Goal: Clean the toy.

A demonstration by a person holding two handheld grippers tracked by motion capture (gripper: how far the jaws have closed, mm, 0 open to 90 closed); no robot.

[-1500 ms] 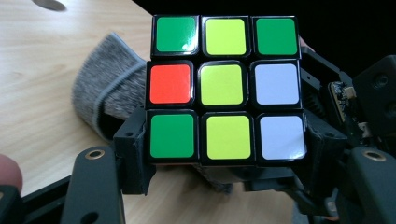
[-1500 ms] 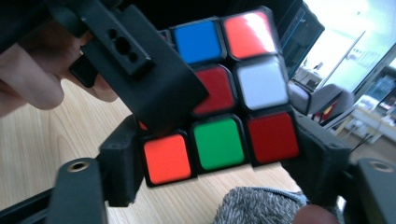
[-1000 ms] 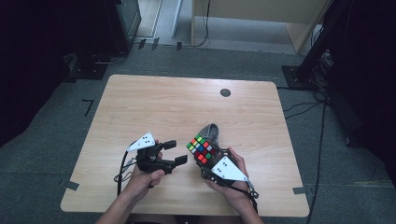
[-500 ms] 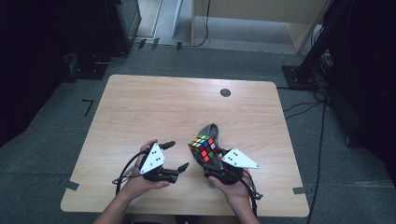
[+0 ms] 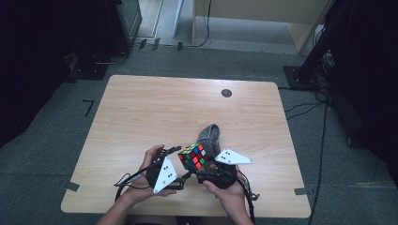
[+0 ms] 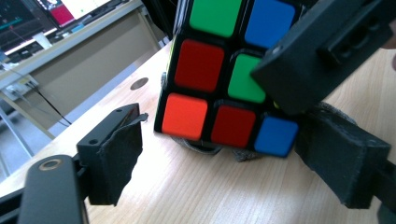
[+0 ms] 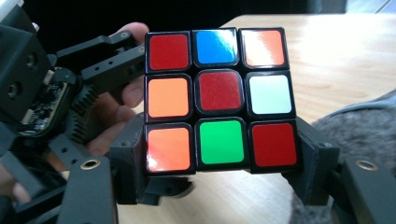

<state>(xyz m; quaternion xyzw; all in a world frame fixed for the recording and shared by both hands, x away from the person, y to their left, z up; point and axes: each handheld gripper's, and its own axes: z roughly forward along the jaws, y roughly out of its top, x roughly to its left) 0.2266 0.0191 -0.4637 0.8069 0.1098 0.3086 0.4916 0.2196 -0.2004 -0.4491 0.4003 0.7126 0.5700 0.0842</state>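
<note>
- Gripping the scrambled cube [image 7: 218, 100] near the table's [image 5: 141, 108] front edge, the right gripper [image 5: 202, 169] is clamping its bottom layer.
- Closing in, the left gripper [image 6: 243, 154] is straddling a cube corner unclenched, jaws having just been narrowing; turning looks not yet begun.

The scrambled puzzle cube [image 7: 219, 100], black-framed with red, orange, green, blue and white stickers, sits tilted above the bench's [image 5: 141, 112] near edge, seemingly clear of the wood, clamped at its lower corners.
</note>
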